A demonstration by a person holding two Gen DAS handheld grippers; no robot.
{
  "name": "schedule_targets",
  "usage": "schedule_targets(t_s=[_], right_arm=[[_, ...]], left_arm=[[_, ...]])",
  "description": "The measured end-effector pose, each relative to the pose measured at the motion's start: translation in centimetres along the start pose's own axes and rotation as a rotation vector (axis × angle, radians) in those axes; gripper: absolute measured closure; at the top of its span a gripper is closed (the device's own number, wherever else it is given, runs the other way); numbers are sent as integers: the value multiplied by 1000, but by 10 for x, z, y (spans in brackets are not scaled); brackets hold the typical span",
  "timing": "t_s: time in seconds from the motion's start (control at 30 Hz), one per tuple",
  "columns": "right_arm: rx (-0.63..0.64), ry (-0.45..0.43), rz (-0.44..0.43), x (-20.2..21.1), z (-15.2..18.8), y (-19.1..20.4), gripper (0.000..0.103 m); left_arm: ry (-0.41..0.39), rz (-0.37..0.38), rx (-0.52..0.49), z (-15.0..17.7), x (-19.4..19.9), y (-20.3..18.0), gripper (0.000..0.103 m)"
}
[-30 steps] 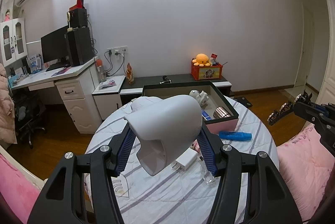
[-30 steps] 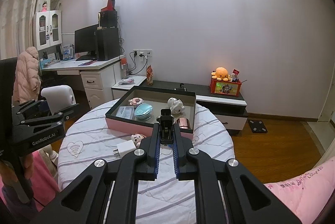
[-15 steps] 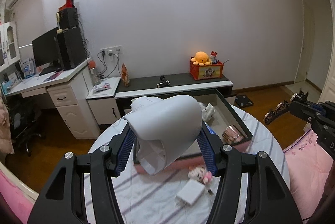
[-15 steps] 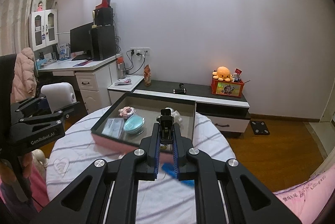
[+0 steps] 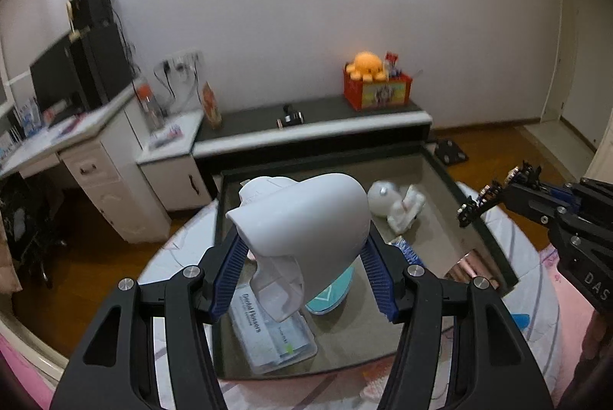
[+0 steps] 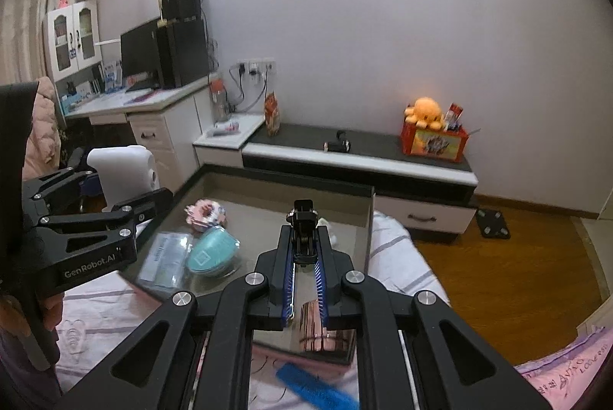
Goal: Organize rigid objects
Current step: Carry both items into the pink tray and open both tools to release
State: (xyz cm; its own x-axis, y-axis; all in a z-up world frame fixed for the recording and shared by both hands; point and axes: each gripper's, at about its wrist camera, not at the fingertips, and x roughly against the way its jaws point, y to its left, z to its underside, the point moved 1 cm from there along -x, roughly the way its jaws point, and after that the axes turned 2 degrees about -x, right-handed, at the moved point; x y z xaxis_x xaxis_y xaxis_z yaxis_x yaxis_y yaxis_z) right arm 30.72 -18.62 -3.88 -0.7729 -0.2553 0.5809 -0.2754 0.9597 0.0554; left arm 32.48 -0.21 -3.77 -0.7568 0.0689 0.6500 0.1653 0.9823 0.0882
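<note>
Fingers (image 5: 377,281) pitched down — white dispenser (image 5: 306,233) clamped

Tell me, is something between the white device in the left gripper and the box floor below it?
Yes. The white device, held in the left gripper, hangs over the box, and a teal case and clear packet lie beneath it. Bare floor shows farther right.

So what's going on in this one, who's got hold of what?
A person holds a gripper in each hand over a round table with a striped cloth. The left gripper is clamped on a white plastic appliance, hanging above a dark tray that already holds a teal case, a clear packet, a white figurine and a pink metal cup. The right gripper is shut on a small black clip, also above the tray.
</note>
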Motion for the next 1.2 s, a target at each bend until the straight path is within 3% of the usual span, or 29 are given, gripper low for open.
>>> schedule_targets(t_s=[0.23, 0.43, 0.5, 0.53, 0.57, 0.6, 0.63, 0.67, 0.73, 1.2], right_arm=[[-11, 72, -28, -43, 8, -4, 93], [9, 94, -30, -53, 9, -2, 93], [25, 92, -26, -53, 8, 1, 92], [25, 91, -29, -53, 7, 2, 89], [17, 94, -33, -53, 7, 2, 77], [4, 88, -40, -51, 6, 1, 68], [1, 80, -39, -50, 5, 0, 51], [1, 80, -39, -50, 5, 0, 47], [9, 61, -5, -47, 4, 0, 47], [6, 89, -4, -54, 5, 2, 47]], left_arm=[[84, -2, 17, 3, -37, 7, 43], [133, 6, 30, 3, -50, 10, 43], [145, -8, 18, 4, -51, 9, 32], [142, -32, 10, 5, -51, 8, 18], [130, -51, 4, 5, -49, 8, 11], [115, -65, -2, 6, -47, 8, 11], [107, -69, -6, 5, -46, 8, 11], [107, -61, -4, 5, -45, 9, 11], [108, -47, 10, 4, -45, 12, 11], [141, -66, 12, 6, -50, 16, 11]])
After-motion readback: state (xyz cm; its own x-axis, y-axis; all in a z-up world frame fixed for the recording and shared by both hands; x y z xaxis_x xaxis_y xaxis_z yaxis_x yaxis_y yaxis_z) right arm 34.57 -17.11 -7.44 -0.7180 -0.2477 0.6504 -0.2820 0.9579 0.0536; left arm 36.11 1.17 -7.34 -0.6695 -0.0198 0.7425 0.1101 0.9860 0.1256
